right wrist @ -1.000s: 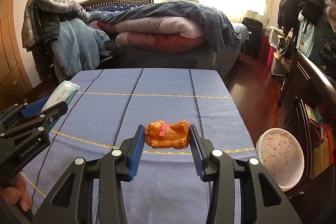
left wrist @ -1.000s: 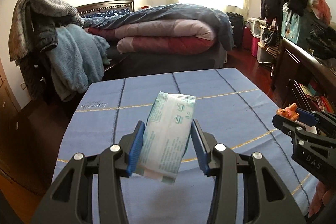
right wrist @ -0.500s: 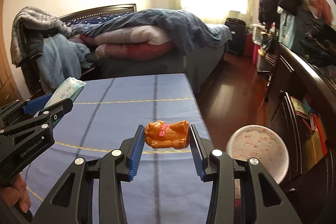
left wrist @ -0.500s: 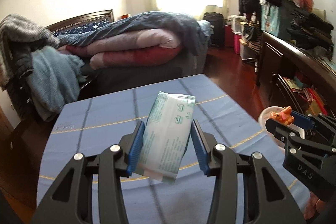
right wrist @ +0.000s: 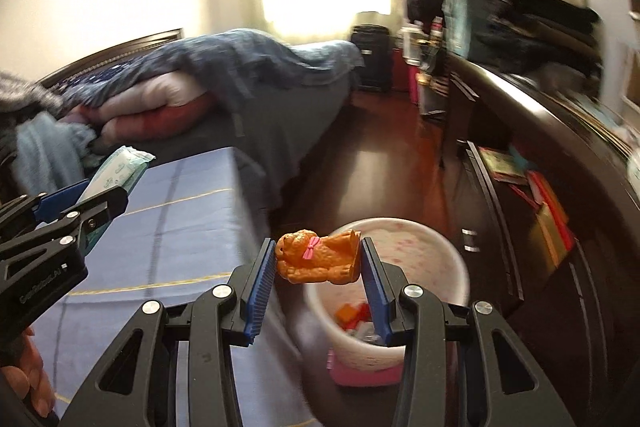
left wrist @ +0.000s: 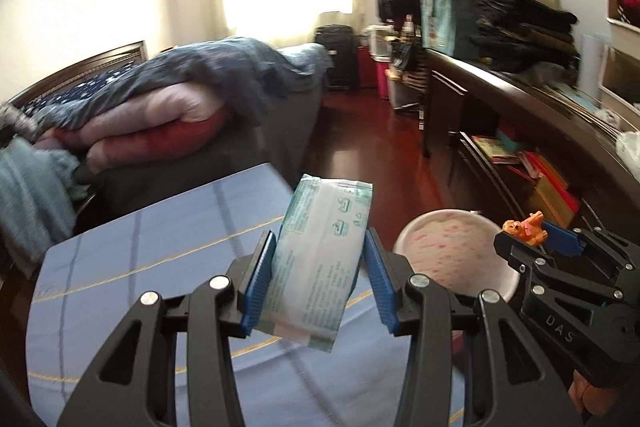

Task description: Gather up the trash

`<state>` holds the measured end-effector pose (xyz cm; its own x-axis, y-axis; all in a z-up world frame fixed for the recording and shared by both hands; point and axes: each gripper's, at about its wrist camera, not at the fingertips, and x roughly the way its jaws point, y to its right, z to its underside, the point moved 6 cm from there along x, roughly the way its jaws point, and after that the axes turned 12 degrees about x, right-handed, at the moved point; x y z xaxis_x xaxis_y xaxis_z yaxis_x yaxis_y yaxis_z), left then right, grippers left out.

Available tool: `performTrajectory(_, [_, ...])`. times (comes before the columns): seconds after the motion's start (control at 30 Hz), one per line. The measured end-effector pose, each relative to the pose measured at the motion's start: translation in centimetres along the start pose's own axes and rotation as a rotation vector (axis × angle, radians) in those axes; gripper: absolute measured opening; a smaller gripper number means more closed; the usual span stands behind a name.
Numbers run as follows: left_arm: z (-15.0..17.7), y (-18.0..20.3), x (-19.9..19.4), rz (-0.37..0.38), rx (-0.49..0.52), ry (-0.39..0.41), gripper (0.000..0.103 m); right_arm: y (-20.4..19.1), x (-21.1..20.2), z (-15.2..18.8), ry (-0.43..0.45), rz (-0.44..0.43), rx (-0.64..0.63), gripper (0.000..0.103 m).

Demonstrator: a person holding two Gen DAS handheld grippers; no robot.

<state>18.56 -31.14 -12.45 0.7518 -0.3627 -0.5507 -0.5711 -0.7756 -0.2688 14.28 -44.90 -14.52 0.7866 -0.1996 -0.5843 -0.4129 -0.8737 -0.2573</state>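
Orange toy (right wrist: 318,257) (clamped) above bin rim (right wrist: 434,231)

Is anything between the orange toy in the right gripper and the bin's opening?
Nothing visible. The orange dog toy, clamped in the right gripper, sits over the open white bin; only some trash lies at its bottom.

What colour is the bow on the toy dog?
Pink, on an orange toy dog; clearest in the right wrist view, held in the right claw.

Left gripper (left wrist: 320,281): black frame, blue ribbed pads, silver screws showing.
Right gripper (right wrist: 319,269): matching; "DAS" lettering showing.
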Motion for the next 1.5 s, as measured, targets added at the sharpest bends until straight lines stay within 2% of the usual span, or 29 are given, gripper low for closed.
performTrajectory(0.2, [-2.4,6.0,3.5,0.095,0.048,-0.004,0.045,6.0,1.1,-0.9,0.008,0.058,0.086,0.043])
performTrajectory(0.47, [-3.4,10.5,9.6,0.199,0.024,-0.088,0.046,10.7,4.8,-0.6,-0.023,0.071,0.108,0.043])
performTrajectory(0.57, [-3.3,11.6,11.6,0.239,-0.006,-0.109,0.051,11.7,6.8,-0.4,-0.045,0.063,0.106,0.043])
performTrajectory(0.6, [-3.2,11.7,11.9,0.249,-0.01,-0.113,0.058,11.8,7.3,-0.4,-0.047,0.062,0.097,0.043])
performTrajectory(0.63, [-3.3,12.1,12.3,0.267,-0.018,-0.11,0.066,11.9,7.8,-0.5,-0.048,0.061,0.084,0.045])
performTrajectory(0.67, [-3.3,12.2,12.5,0.274,-0.024,-0.107,0.069,12.0,8.3,-0.4,-0.048,0.063,0.071,0.054])
performTrajectory(0.73, [-3.5,12.4,12.6,0.281,-0.029,-0.098,0.071,12.3,9.1,-0.4,-0.04,0.084,0.064,0.063])
performTrajectory(0.83, [-3.7,12.1,12.0,0.285,-0.036,-0.077,0.073,13.0,9.3,0.0,-0.044,0.089,0.076,0.065])
performTrajectory(0.97, [-4.1,10.4,10.2,0.257,-0.066,-0.042,0.077,13.0,9.0,0.0,-0.038,0.093,0.08,0.069])
performTrajectory(1.13, [-3.8,7.2,6.7,0.164,-0.084,0.017,0.091,11.8,7.0,0.1,-0.028,0.135,0.08,0.075])
performTrajectory(1.3, [-2.5,2.6,2.4,0.029,-0.1,0.064,0.098,7.5,3.4,0.1,0.001,0.053,0.074,0.085])
performTrajectory(1.37, [-1.7,0.7,1.0,-0.011,-0.12,0.074,0.099,4.9,1.8,0.2,0.023,0.018,0.049,0.092])
performTrajectory(1.5, [0.4,-3.3,-1.2,-0.073,-0.158,0.064,0.099,0.2,-0.7,0.6,0.057,-0.048,0.009,0.096])
